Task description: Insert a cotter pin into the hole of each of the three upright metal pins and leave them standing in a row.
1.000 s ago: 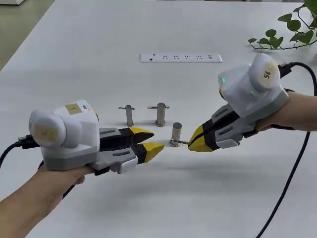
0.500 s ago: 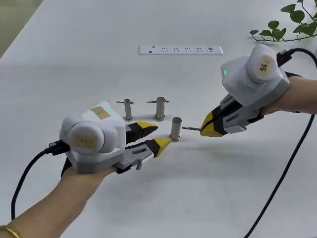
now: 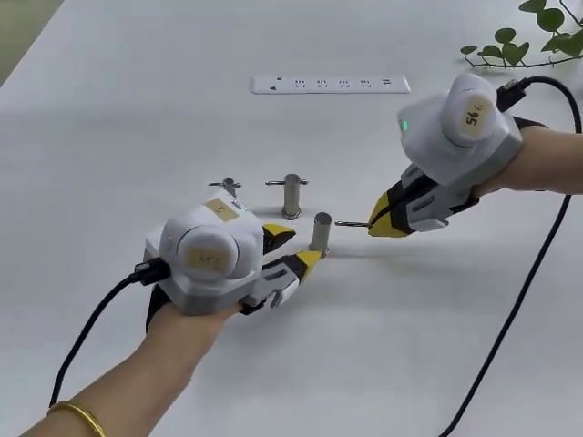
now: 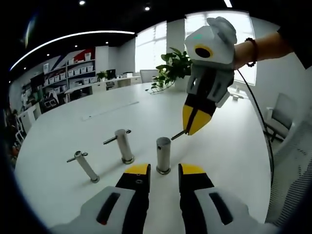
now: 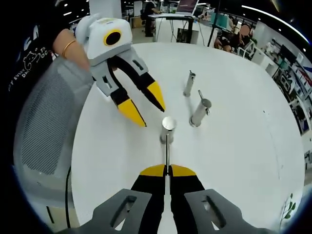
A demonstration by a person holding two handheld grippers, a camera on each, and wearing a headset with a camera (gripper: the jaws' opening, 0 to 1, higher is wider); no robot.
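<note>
Landmark: the bare metal pin (image 3: 321,233), the one upright pin with nothing through it. Everything below is placed off that.
Cotter pin: the cotter pin (image 3: 352,224) lies roughly level, its tip just beside the bare pin's upper end. Can't tell if it's touching.
Right jaws: the right gripper (image 3: 373,226) is clenched on the cotter pin's tail end, with most of the wire sticking out toward the bare pin.
Left jaws: the left gripper (image 3: 301,246) is spread and carries nothing, with a tip on either side of the bare pin low down and a gap on both sides.
Finished pins: the two finished pins (image 3: 291,196) stand just behind the bare pin, each with a cotter pin across its top.
Handling guess: the wire looks thin, light and probably bendy, so push it straight. The bare pin looks stiff, smooth and tippy on its small base.
Where to grab: I'd pinch the bare pin low on the shaft, clear of the hole.
</note>
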